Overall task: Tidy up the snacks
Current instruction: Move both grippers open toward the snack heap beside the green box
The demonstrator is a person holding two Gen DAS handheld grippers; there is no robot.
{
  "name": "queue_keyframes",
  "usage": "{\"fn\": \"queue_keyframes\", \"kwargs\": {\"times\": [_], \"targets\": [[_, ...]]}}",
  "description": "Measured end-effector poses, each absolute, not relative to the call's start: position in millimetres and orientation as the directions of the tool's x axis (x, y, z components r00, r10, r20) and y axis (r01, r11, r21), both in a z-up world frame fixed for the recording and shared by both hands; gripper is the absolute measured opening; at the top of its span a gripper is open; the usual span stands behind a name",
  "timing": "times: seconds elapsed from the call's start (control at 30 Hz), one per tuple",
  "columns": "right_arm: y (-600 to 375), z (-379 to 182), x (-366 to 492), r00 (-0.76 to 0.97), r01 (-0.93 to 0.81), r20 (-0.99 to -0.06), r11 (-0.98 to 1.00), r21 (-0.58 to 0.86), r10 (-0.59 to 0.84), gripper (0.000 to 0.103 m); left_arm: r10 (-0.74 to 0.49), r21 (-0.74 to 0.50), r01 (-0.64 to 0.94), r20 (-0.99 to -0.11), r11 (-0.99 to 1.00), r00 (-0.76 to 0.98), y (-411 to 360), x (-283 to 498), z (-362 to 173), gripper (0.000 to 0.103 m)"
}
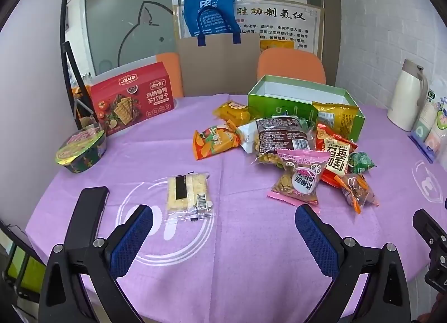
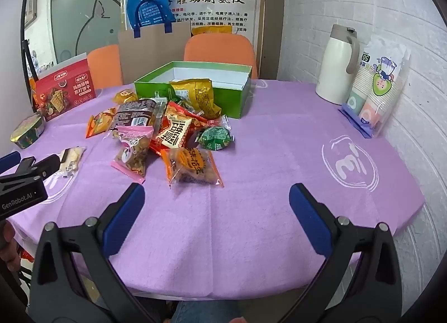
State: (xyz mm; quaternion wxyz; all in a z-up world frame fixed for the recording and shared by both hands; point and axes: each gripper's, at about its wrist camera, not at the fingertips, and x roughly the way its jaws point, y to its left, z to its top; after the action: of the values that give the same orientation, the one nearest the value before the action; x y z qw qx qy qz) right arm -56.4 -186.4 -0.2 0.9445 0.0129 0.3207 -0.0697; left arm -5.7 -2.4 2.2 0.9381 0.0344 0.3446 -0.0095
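Left wrist view: round table under lilac cloth; open green cardboard box; heap of crinkly foil snack packets just before it; clear-wrapped cracker pack.

Left gripper and right gripper both hang spread and empty, cracker pack ahead-left of the left fingers, heap well beyond. Risk: slick overlapping packets may slip or drag neighbours when pinched.

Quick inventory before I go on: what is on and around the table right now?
green box: 1, open, table's far side
snack packets: a pile, mixed colours, before the box
clear cracker pack: 1, pale, alone near left tongs
red cracker box: 1, far left
noodle bowl: 1, green lid, left edge
flask: 1, cream, right
paper cups: 1 bagged stack, beside flask
tablecloth: 1, purple
blue bag: 1, on wall
chairs: 2, orange, behind
left tongs: open, empty
right tongs: open, empty
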Motion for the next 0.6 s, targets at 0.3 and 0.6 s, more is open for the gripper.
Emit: {"fn": "queue_keyframes", "kwargs": {"times": [0.3, 0.6], "targets": [[-186.0, -5.1, -55.6, 0.773, 0.136, -0.624, 0.991, -0.012, -0.113, 0.103, 0.004, 0.052, 0.038, -0.650, 0.998, 0.760, 1.6, -6.8, 1.2, 0.103], [-189.0, -9.0, -52.4, 0.763, 0.138, -0.637, 0.990, -0.002, -0.108, 0.103, 0.008, 0.056, 0.038, -0.655, 0.998, 0.756, 0.7, -6.6, -2.7, 0.103]]}}
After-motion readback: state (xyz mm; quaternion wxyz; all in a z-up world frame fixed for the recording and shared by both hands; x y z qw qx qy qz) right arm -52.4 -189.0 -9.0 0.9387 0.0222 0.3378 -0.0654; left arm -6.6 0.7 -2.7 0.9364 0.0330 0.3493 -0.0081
